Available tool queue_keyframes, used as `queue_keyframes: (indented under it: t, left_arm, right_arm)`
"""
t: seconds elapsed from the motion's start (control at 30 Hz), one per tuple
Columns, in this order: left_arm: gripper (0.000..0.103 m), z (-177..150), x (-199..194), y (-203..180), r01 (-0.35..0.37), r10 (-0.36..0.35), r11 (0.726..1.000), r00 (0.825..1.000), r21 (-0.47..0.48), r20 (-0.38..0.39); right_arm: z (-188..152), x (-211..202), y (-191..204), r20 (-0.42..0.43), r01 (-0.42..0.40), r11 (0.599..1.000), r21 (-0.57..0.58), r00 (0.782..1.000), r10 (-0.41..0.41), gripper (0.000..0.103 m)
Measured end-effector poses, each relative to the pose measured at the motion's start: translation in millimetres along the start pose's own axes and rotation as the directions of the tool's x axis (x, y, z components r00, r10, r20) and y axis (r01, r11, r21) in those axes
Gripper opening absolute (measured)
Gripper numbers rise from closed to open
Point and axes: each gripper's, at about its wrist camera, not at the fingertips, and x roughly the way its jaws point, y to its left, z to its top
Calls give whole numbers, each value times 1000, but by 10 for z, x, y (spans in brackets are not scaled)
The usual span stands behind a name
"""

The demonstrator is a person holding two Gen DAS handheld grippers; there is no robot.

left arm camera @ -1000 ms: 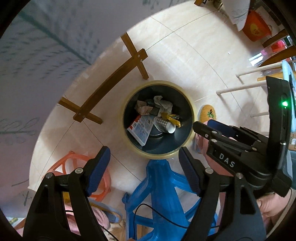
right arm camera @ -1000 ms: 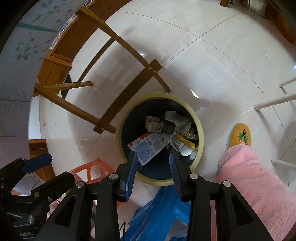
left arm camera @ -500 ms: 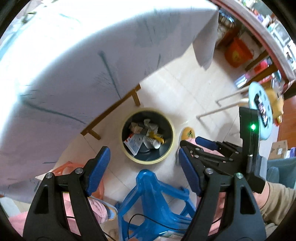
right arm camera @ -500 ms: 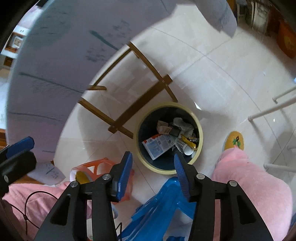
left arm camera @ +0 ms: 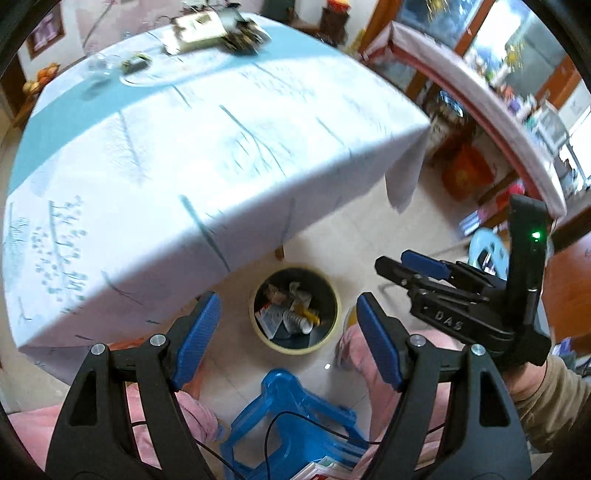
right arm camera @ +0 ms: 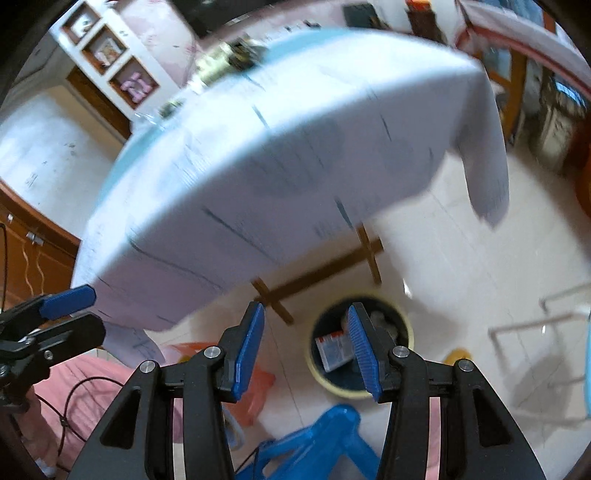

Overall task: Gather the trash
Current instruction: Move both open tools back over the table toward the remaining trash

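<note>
A round bin with a yellow rim [left arm camera: 300, 350] [right arm camera: 345, 393] stands on the floor below the table edge. Trash lies in it: a red and white carton [left arm camera: 271, 320] [right arm camera: 334, 349], a paper cup [left arm camera: 295, 322] and a yellow wrapper [left arm camera: 311, 314]. My left gripper [left arm camera: 286, 297] hangs high above the bin, open and holding nothing. My right gripper [right arm camera: 306, 308] [left arm camera: 406, 267] is beside it on the right, also open with nothing between its blue pads. More blurred items [left arm camera: 216, 27] lie at the far end of the table.
A table with a pale blue cloth [left arm camera: 221, 147] [right arm camera: 277, 166] fills the upper view; a plate [left arm camera: 147, 75] and a glass [left arm camera: 96, 68] are on it. A blue stool [left arm camera: 291, 406], an orange stool [right arm camera: 258, 387], pink-clad legs [left arm camera: 369, 354] and the wooden table base [right arm camera: 325, 269] surround the bin.
Both grippers have risen well away from the bin and tilted up, so the bin looks smaller and the table top has come into view. The right jaws stand a little wider.
</note>
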Motion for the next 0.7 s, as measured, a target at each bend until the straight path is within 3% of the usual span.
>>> queue_keyframes:
  t: [0.3, 0.63, 0.7]
  left_arm:
    - [74, 615, -499, 675, -3, 12, 994, 996, -112, 86]
    - [74, 1652, -749, 1626, -90, 113, 978, 987, -189, 115]
    - [74, 1886, -758, 1788, -97, 122, 975, 985, -198, 122]
  right_arm:
    - [813, -348, 470, 43, -31, 994, -106, 998, 36, 51]
    - [2001, -192, 715, 58, -21, 994, -109, 998, 28, 52]
    - [2290, -133, 744, 64, -18, 995, -100, 998, 25, 58]
